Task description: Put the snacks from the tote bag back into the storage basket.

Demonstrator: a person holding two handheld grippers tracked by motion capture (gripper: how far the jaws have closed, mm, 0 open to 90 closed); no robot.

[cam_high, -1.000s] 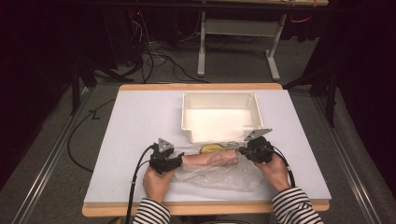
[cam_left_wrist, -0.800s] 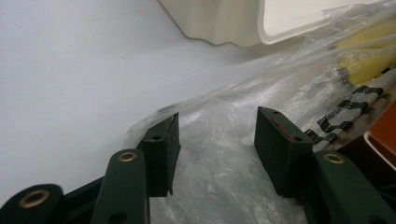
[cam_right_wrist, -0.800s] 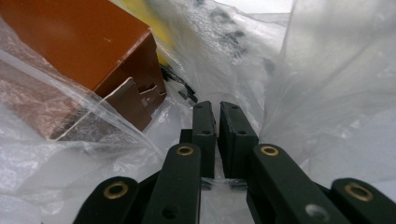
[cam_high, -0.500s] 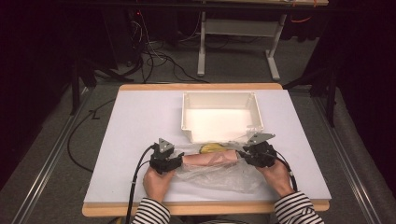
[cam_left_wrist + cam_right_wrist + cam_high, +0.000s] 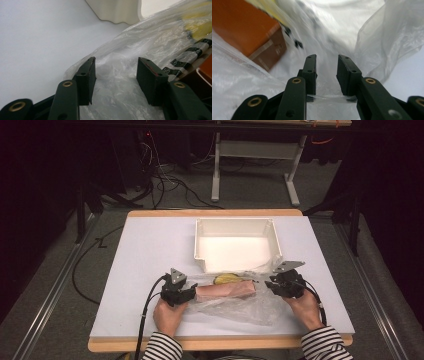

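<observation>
A clear plastic bag [image 5: 240, 309] lies on the white table [image 5: 150, 250] near its front edge. Inside it are an orange-brown box [image 5: 225, 291] and a yellow item [image 5: 226, 278]. My left gripper [image 5: 191, 293] is at the bag's left end. In the left gripper view it [image 5: 116, 75] is open wide, with crumpled bag film [image 5: 120, 57] between the jaws. My right gripper [image 5: 268, 285] is at the bag's right end. In the right gripper view it [image 5: 327, 71] stands open by a narrower gap, with film lying across the jaws' base and the box [image 5: 244, 27] ahead to the left.
An empty white bin [image 5: 235, 221] stands just behind the bag, its corner [image 5: 117, 12] close to the left gripper. A black-and-white striped strip [image 5: 190, 56] shows through the film. Bare table lies to the left and far left of the bin.
My right gripper has shifted slightly right and toward the front edge at the bag's right end. The left gripper and the box have stayed in place.
</observation>
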